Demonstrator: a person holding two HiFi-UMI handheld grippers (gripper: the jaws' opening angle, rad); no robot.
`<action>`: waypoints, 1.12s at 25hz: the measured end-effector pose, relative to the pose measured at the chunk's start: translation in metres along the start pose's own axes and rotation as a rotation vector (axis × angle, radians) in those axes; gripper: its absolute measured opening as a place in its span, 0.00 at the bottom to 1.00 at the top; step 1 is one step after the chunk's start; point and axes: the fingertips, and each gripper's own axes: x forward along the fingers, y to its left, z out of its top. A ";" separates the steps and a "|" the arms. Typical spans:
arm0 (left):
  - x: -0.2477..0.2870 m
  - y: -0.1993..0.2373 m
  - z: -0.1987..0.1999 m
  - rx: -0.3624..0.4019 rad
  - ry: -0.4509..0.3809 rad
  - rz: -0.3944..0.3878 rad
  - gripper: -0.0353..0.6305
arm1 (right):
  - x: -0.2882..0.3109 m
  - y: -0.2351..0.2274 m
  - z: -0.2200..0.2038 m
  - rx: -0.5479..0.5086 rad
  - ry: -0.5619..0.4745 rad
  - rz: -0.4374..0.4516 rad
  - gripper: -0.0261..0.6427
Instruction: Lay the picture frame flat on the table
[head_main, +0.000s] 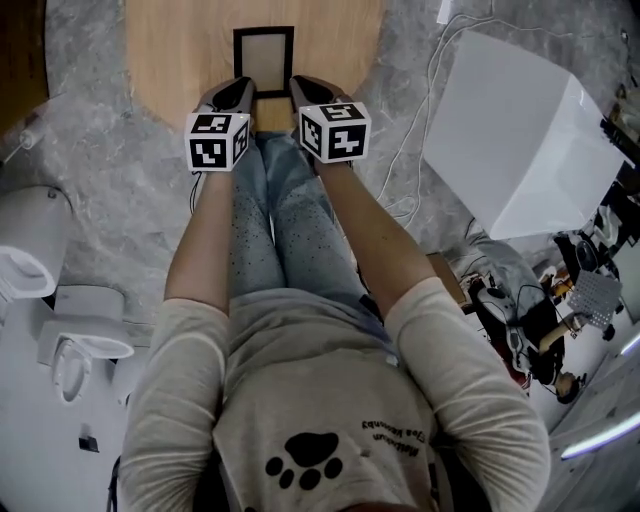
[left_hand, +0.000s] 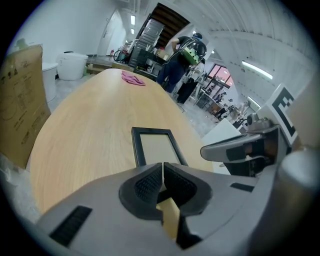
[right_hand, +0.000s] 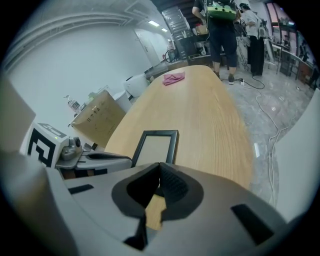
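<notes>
A black picture frame (head_main: 263, 62) lies flat, face up, on the light wooden table (head_main: 180, 50), close to its near edge. The frame (left_hand: 157, 147) lies just beyond my left gripper's jaws, and the right gripper view shows the frame (right_hand: 156, 146) the same way. My left gripper (head_main: 243, 90) hovers at the frame's near left corner, its pads together with nothing between them. My right gripper (head_main: 300, 87) sits beside it at the near right corner, also shut and empty. Neither gripper touches the frame.
A pink cloth (left_hand: 133, 78) lies at the table's far end, where people (right_hand: 222, 25) stand. A cardboard box (right_hand: 97, 120) leans left of the table. A big white box (head_main: 520, 130) and cables (head_main: 415, 150) sit on the floor to the right.
</notes>
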 end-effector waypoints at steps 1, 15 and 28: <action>-0.002 -0.003 0.001 0.000 0.002 -0.005 0.08 | -0.004 0.000 0.000 -0.001 0.005 -0.003 0.06; -0.060 -0.053 0.026 0.069 0.012 -0.020 0.08 | -0.079 0.003 0.006 -0.042 0.028 -0.049 0.06; -0.139 -0.078 0.085 0.158 -0.073 0.015 0.08 | -0.147 0.029 0.045 -0.089 -0.067 -0.056 0.06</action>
